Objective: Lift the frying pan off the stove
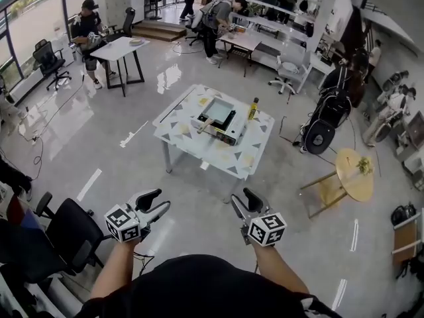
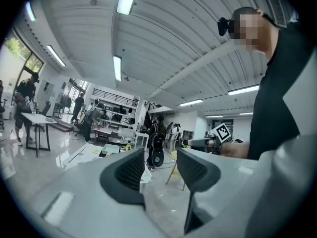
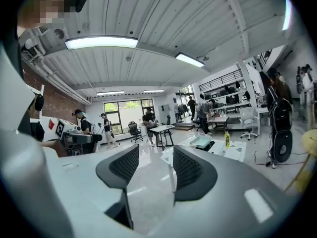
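Observation:
The stove (image 1: 223,128) stands on a white patterned table (image 1: 177,130) several steps ahead across the floor, with the frying pan (image 1: 216,113) on top of it, small and hard to make out. My left gripper (image 1: 156,203) and right gripper (image 1: 244,201) are held out in front of me, far short of the table, both open with nothing between their jaws. In the left gripper view the left gripper (image 2: 160,157) points past the table (image 2: 91,153). In the right gripper view the right gripper (image 3: 155,155) has the stove (image 3: 202,142) behind its right jaw.
A yellow bottle (image 1: 252,108) stands on the table beside the stove. Black office chairs (image 1: 73,230) are close at my left. A round wooden table (image 1: 354,174) and black bags (image 1: 324,121) are at the right. People work at desks (image 1: 119,48) at the back.

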A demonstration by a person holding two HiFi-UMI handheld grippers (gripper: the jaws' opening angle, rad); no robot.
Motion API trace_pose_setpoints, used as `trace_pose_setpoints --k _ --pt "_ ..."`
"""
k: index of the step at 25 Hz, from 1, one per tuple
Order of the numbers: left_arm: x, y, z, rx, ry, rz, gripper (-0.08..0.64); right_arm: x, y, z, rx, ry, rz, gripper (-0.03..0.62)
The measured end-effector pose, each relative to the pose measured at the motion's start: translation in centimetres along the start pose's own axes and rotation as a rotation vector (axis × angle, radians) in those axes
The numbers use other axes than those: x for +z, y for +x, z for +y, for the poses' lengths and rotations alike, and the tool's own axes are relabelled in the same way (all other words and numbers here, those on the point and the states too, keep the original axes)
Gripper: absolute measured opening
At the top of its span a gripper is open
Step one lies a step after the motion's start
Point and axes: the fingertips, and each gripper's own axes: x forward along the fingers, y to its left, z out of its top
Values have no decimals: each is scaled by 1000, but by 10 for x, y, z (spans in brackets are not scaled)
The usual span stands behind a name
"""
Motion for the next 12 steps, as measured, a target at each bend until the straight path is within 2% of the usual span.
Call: trace_pose_setpoints --k 12 --pt "7 -4 63 -71 -52 -13 203 9 44 15 -51 0 13 242"
